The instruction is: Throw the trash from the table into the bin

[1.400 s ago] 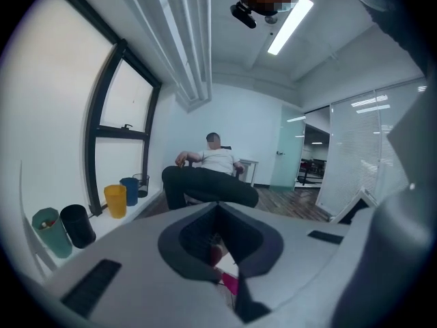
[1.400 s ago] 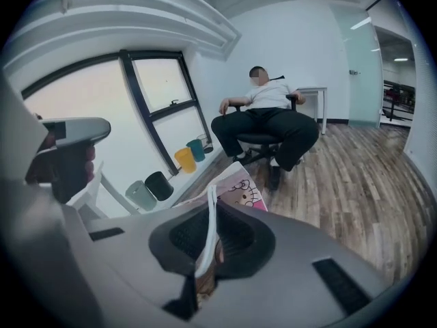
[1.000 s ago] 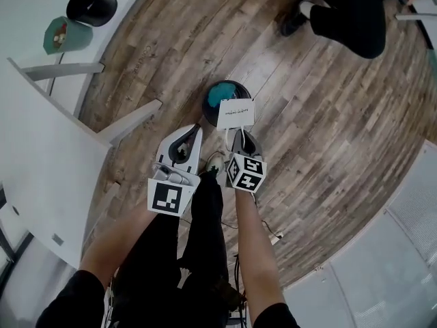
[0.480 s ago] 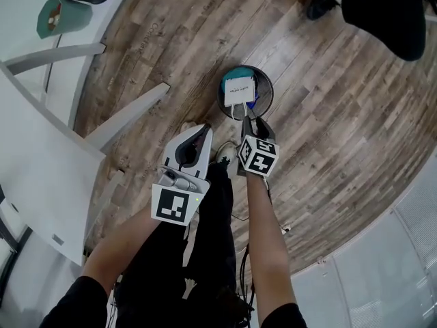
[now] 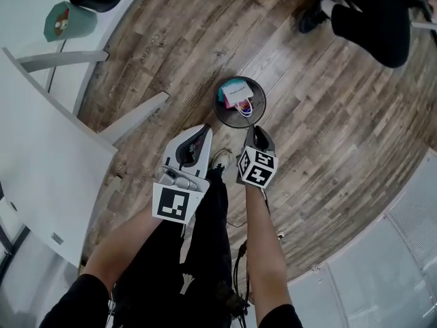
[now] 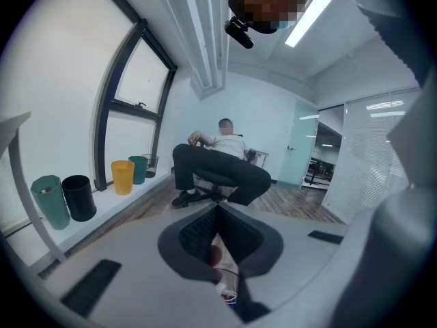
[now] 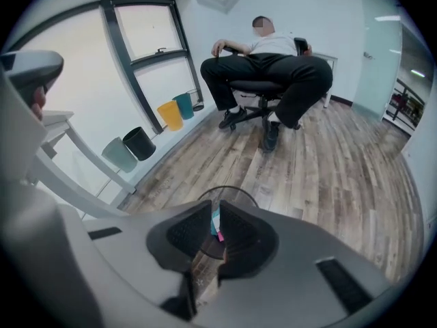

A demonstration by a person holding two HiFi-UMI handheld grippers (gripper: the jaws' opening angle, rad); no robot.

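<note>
Bag's in the bin, both claws empty above it.

White bag (image 5: 244,99) lies on top of the other trash in the bin (image 5: 217,105), toward its far right rim, handles loose, teal scrap (image 5: 232,87) beside it. My right claw (image 5: 257,132) has just been closing; it's at a narrow gap with nothing in it, only the bin seen through. My left claw (image 5: 203,131) is pinched together, empty. Risks, as I judge them: the bag rides high, so it may slide over the rim if the bin gets nudged. Both claws hang near the bin's near rim, so dipping lower could tip it. Cable (image 5: 235,224) by my feet could snag when I turn back to the desk (image 5: 41,149).
</note>
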